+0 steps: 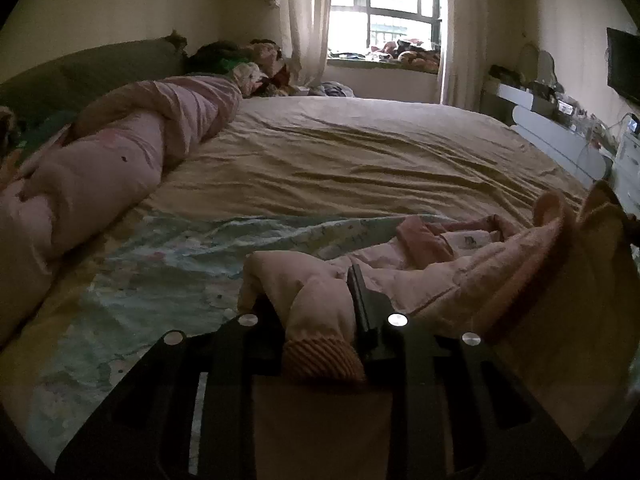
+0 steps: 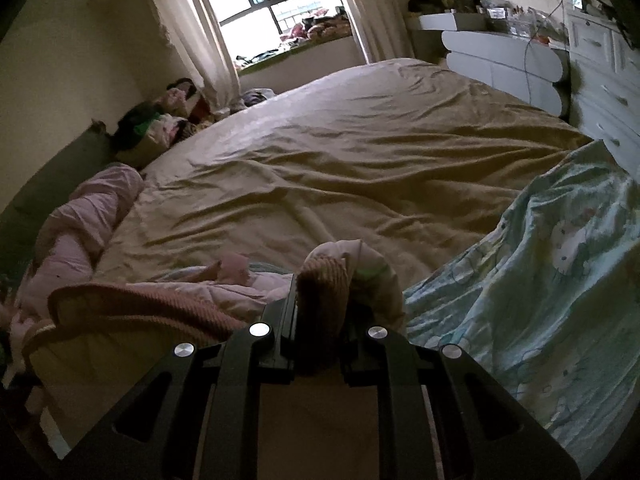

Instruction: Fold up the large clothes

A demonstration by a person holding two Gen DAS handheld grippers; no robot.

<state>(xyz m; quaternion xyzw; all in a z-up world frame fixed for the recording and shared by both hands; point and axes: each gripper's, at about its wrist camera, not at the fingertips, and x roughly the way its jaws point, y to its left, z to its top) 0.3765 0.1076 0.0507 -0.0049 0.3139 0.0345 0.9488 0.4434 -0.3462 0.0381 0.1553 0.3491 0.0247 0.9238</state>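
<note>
Both grippers, left [image 1: 320,300] and right [image 2: 322,300], pinch the pink jacket [image 1: 460,280] by its ribbed cuffs (jaws clamped on cloth) over the bed [image 1: 340,152].

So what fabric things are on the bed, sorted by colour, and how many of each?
Pink garment, held at its ribbed cuffs: 1
Pale pink rolled quilt: 1
Light blue printed blanket: 1
Tan bed sheet: 1
Total: 4
The heap of mixed clothes by the far wall is too jumbled to count.
</note>
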